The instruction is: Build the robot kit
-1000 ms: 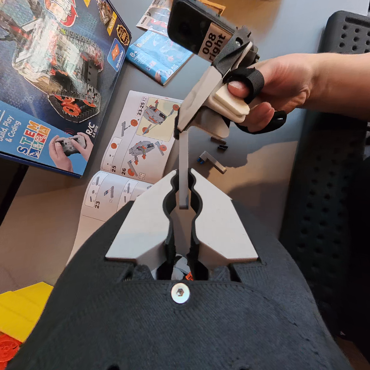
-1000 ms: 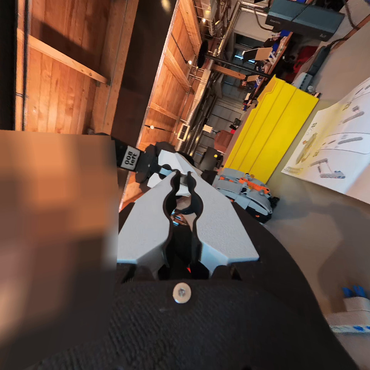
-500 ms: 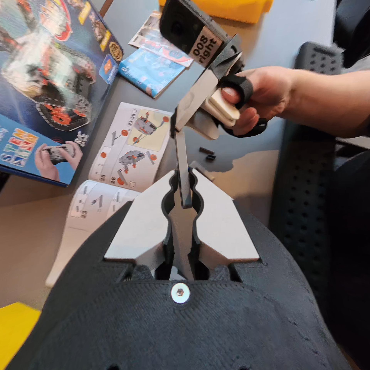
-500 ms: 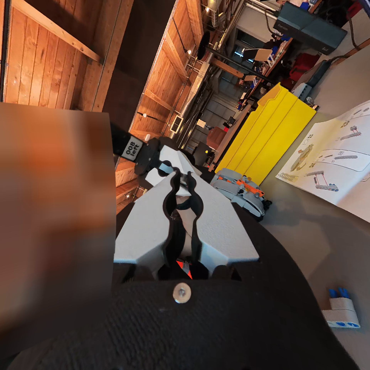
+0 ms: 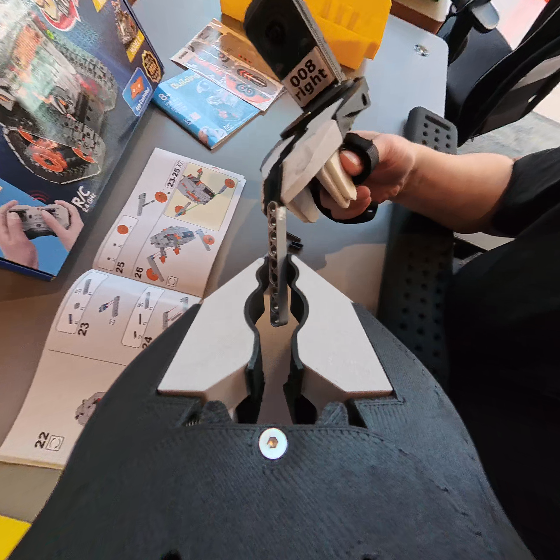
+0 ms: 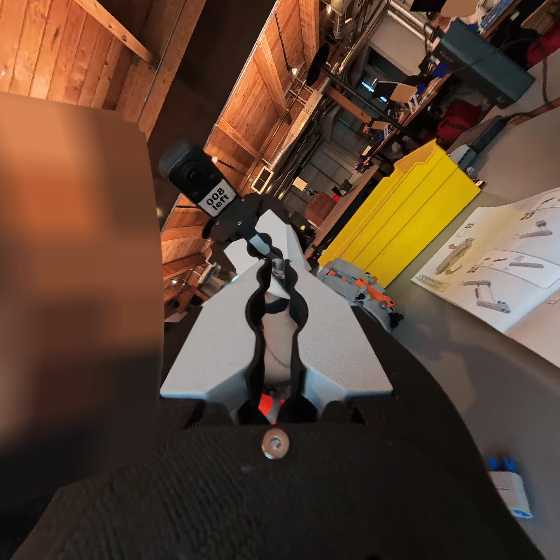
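A long grey beam with a row of holes hangs in the air between both grippers. My left gripper is shut on its lower half, with the beam's end reaching down between the fingers. My right gripper, held by a hand, comes in from above and is shut on the beam's top end. In the right wrist view my right gripper pinches the beam's end, and the left gripper faces it, gripping the beam.
An open instruction booklet lies on the grey table below the beam. A toy box, blue booklet, sticker sheet and yellow bin lie beyond. A black perforated chair stands right. A partly built model and a grey piece with blue pins sit on the table. My left and right fingertips are right by each other.
Both grippers have moved up and back from the table with the beam between them. The beam has turned so its holed side now faces the left camera. Both grips are unchanged.
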`<control>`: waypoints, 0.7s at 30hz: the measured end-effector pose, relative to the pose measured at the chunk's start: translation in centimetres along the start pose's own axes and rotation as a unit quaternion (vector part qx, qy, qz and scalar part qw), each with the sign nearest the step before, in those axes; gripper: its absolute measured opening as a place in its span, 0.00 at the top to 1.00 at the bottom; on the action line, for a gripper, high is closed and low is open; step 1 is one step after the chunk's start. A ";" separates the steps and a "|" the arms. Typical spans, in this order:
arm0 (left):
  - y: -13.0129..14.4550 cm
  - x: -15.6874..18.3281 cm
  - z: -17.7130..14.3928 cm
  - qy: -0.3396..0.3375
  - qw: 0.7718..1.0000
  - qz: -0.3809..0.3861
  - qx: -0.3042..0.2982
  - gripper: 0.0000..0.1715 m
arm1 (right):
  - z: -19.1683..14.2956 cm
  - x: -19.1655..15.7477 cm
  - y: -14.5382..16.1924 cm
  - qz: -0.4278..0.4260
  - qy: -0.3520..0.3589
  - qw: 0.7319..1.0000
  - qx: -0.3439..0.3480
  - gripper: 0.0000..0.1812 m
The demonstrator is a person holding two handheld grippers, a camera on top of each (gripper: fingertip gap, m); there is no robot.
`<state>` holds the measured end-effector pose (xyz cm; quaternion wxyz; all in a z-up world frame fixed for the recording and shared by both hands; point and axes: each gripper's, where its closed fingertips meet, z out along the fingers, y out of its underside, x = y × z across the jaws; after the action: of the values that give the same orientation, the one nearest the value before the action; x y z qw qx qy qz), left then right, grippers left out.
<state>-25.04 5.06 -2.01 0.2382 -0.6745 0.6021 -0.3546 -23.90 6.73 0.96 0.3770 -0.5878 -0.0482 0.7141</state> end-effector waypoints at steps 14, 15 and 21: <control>-0.3 0.2 -0.2 0.008 1.000 -0.005 0.010 0.95 | 0.3 -0.5 0.1 -0.094 0.040 0.995 -0.006 0.98; -0.4 0.5 -0.3 0.025 1.000 -0.011 0.015 0.92 | 0.4 -0.7 0.2 -0.103 0.037 0.994 -0.011 0.98; -2.1 1.5 -1.9 0.088 0.993 -0.034 0.070 0.86 | 0.5 -1.8 0.3 -0.198 0.049 0.979 -0.026 0.98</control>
<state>-25.15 4.09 1.04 0.2182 -0.6424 0.5713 -0.4618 -24.44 5.59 2.41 0.4974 -0.6102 -0.1643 0.5943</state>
